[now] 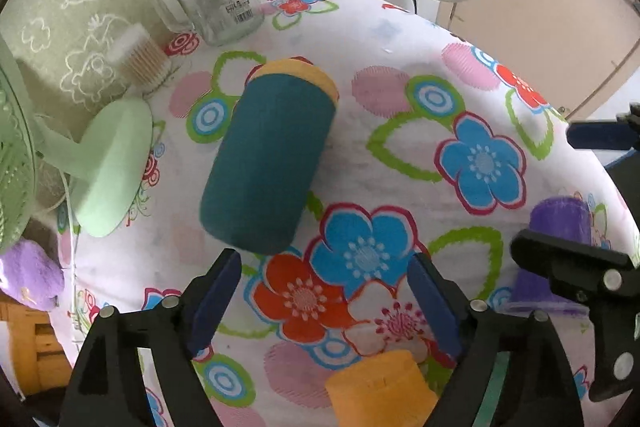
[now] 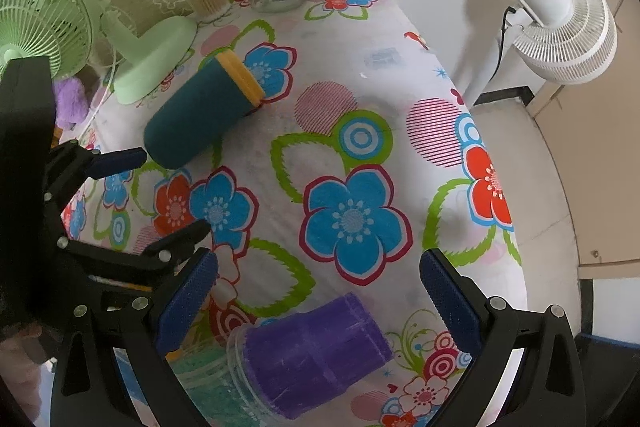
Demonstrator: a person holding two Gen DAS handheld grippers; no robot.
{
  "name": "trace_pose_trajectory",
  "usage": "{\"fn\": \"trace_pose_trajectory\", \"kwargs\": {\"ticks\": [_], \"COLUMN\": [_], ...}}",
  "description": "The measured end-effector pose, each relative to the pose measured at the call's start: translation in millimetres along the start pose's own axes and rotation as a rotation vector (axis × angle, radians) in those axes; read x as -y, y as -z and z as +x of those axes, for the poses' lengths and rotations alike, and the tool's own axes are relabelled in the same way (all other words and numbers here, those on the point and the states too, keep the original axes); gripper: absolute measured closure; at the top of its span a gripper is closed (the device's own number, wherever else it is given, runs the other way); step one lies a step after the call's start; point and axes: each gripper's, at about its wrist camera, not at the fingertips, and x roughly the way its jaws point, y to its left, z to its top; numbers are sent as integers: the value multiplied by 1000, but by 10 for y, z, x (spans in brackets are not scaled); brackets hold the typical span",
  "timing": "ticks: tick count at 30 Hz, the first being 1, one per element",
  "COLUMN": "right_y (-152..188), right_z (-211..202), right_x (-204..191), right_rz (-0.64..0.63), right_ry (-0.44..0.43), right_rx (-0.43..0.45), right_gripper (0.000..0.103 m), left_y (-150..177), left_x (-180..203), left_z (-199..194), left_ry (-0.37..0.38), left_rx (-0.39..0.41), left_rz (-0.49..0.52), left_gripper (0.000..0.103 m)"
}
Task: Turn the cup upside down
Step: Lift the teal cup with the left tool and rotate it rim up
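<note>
the teal cup (image 1: 269, 163) with a yellow rim lies on its side on the floral cloth (image 1: 400, 107), centre of the left wrist view, just beyond the left gripper (image 1: 326, 301), whose jaws are spread and empty. the right gripper (image 2: 320, 297) is likewise released, hovering over a purple cup (image 2: 316, 347) at the bottom of its frame.
</note>
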Motion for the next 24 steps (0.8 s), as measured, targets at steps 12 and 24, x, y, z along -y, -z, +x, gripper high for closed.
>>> {"fn": "trace_pose_trajectory", "kwargs": {"ticks": [12,24], "right_y": [-349,-396], "right_z": [196,311], "right_x": [-40,21], "right_rz": [48,49], "right_ry": [-63,-49], "right_rx": [42,33], "right_gripper": [1,1], "left_y": [-270,-483], "left_x": [-334,-130], "left_z": [205,449], "left_ry": [-63,11], "left_rx": [5,-22], "left_rz": [-10,150], "left_gripper": [15,32]}}
